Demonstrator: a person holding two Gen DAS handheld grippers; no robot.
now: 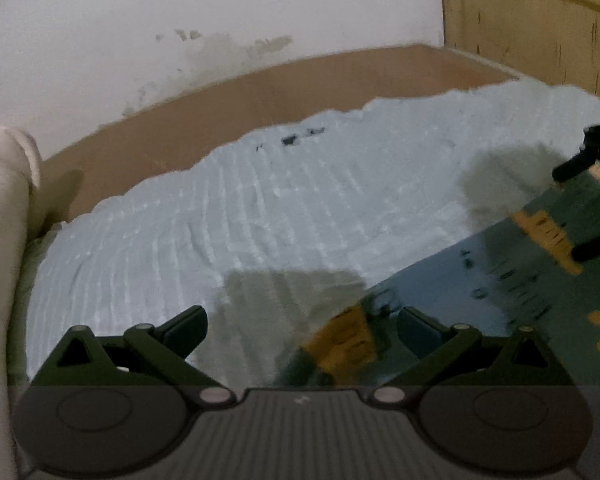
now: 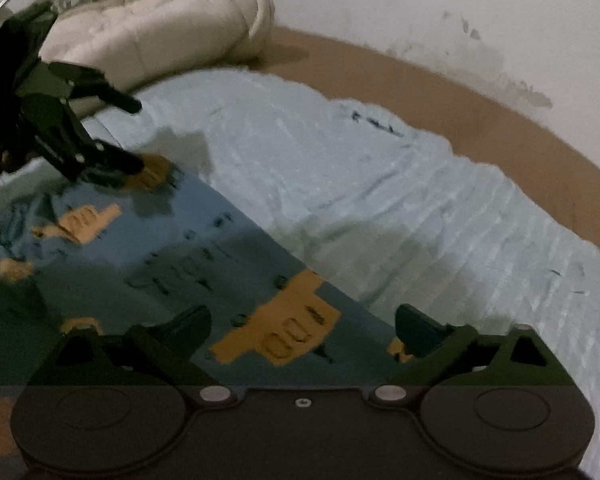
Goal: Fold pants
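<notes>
Now both of your tongs hang spread and empty over the pants (image 2: pixel 148 264), a blue garment with orange hand prints lying flat on the pale ribbed blanket (image 1: pixel 240 220) that covers the bed. The left tongs (image 1: pixel 302 330) hover over one corner of the cloth, nothing between their tips; the right tongs (image 2: pixel 303 330) hover over the straight edge where the pants meet the blanket, wide apart and gripping nothing, their tips either side of an orange print. By the look of it you are at the reach-in step, ahead of a first pick-up for a fold. The next move calls for lowering each pair onto that near border, pinching only the pants and not the blanket beneath, then lifting both ends evenly. Open room lies ahead across the blanket, broad and uncluttered, enough to carry the edge over. Limits stand further out: the brown bed surface (image 1: pixel 300 88) beyond the blanket's ragged rim, the white wall (image 1: pixel 220 8), a cream rolled quilt (image 2: pixel 160 28) at one end and a wooden headboard (image 1: pixel 540 28) at the other.
</notes>
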